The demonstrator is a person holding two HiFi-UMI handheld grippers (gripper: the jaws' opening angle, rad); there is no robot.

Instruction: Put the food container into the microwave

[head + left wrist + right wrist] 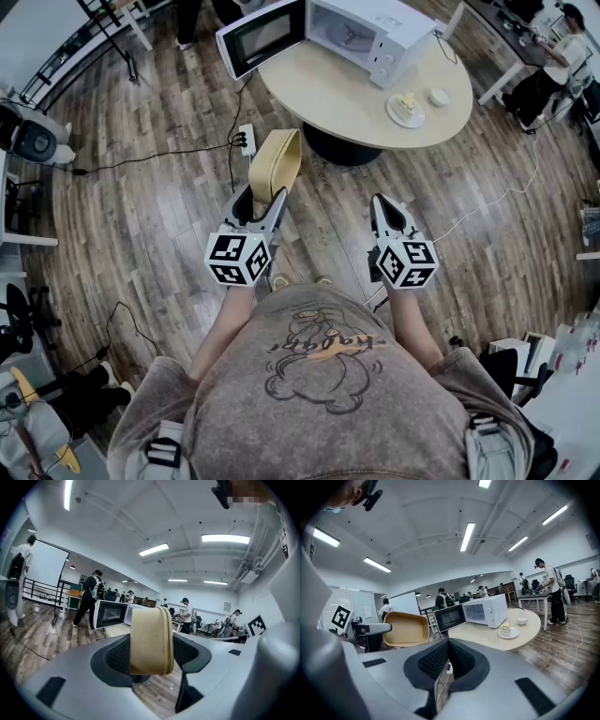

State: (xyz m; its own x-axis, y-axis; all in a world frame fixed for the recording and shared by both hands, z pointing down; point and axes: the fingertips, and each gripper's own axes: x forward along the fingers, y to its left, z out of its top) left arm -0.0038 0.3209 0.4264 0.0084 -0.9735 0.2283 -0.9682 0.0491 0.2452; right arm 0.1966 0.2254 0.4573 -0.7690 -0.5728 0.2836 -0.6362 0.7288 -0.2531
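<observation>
Head view: tan container (274,164) (edgewise).

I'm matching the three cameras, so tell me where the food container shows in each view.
Head view: the food container is upper centre-left, on edge, gripped by the left claw.
Left gripper view: food container at centre, edge-on between the jaws.
Right gripper view: food container left of centre, open side toward the camera.
Shared landmark: the white microwave, door open, beyond the container in all three.
</observation>
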